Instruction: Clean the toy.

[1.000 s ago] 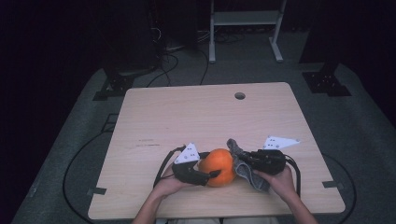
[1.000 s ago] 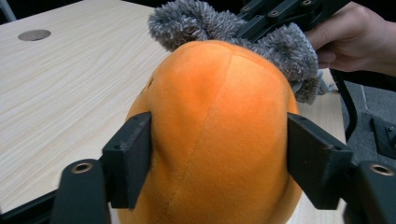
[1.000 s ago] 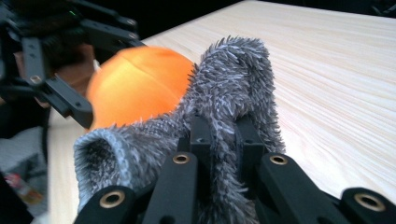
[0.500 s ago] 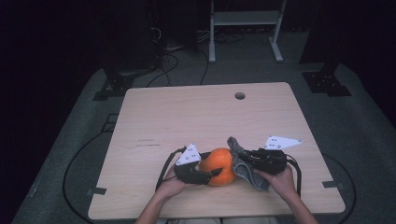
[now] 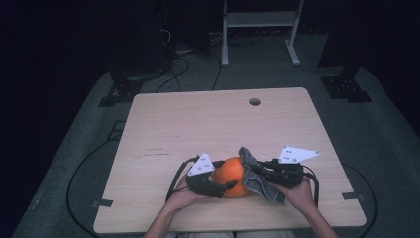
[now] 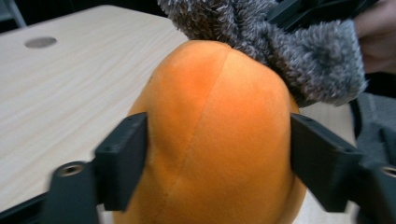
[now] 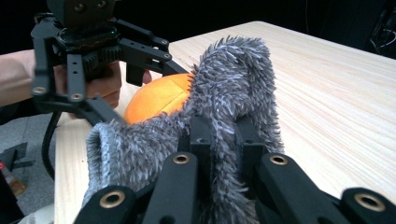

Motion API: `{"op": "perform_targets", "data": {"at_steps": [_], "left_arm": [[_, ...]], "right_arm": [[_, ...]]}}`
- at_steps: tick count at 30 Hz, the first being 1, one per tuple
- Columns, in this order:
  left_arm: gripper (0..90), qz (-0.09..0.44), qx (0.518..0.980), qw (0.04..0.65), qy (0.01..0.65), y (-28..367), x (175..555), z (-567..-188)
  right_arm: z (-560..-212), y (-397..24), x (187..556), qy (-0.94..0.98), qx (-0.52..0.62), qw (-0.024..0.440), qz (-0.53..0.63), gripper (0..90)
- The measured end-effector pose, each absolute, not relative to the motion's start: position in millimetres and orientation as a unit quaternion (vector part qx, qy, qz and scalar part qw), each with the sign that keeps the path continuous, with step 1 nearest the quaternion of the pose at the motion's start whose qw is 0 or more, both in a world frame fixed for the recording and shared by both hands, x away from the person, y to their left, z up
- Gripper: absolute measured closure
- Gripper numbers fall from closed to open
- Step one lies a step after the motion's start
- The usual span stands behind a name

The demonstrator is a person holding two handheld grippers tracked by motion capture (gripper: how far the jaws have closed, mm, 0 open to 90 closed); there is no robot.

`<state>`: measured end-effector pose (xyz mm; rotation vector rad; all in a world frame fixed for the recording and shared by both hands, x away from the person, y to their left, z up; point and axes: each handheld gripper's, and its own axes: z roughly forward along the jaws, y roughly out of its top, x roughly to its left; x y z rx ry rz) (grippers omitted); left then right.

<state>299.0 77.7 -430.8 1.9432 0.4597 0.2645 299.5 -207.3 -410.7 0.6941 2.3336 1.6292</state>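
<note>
Left tool sits at about 6 o'clock on the counter, its jaws on either side of the orange plush; in the left gripper view both pads touch the plush flanks, so it is grasping the plush, though loosely. Those jaws have just been opening a bit, with the plush between them the whole time: the squeeze eases but contact holds. Against the earlier high views nothing else shifts; the plush, both hands and the grey cloth sit in the same spots. Right tool is clenched on the cloth, fibres pinched between its jaws in the right gripper view, and the cloth drapes up against the plush at its 3 o'clock side, touching it. In the left gripper view the cloth lies over the plush top. My read: wiping the plush with the cloth while the left tool steadies it, and the left grip is being readjusted, not let go. Risk: the soft plush may slip or roll if the hold slackens further while the cloth pushes on it.
</note>
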Motion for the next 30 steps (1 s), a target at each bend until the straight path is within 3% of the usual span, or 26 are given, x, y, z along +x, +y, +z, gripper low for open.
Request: {"op": "perform_targets", "data": {"at_steps": [7, 13, 18, 24, 28, 30], "left_arm": [[33.1, 0.143, 0.814, 0.526, 0.202, 62.5, 291.4, -431.0], [21.5, 0.106, 0.819, 0.533, 0.186, 74.0, 295.8, -426.5], [30.0, 0.121, 0.824, 0.524, 0.178, 63.9, 290.4, -432.0], [31.3, 0.120, 0.833, 0.520, 0.147, 62.2, 284.6, -431.6], [16.8, 0.112, 0.827, 0.525, 0.165, 69.8, 291.0, -425.4], [14.1, 0.101, 0.829, 0.520, 0.181, 72.5, 295.9, -427.4]], "right_arm": [[-397.5, -188.3, 284.5, 0.800, 0.184, 0.103, 0.561, 80.8], [-402.1, -193.6, 288.1, 0.802, 0.190, 0.095, 0.558, 80.8], [-397.8, -189.2, 285.9, 0.805, 0.188, 0.103, 0.553, 80.8], [-396.0, -195.6, 291.6, 0.803, 0.201, 0.108, 0.550, 80.7], [-402.5, -211.1, 297.7, 0.800, 0.224, 0.102, 0.548, 80.8], [-402.6, -215.7, 298.1, 0.798, 0.231, 0.103, 0.547, 80.8]]}}
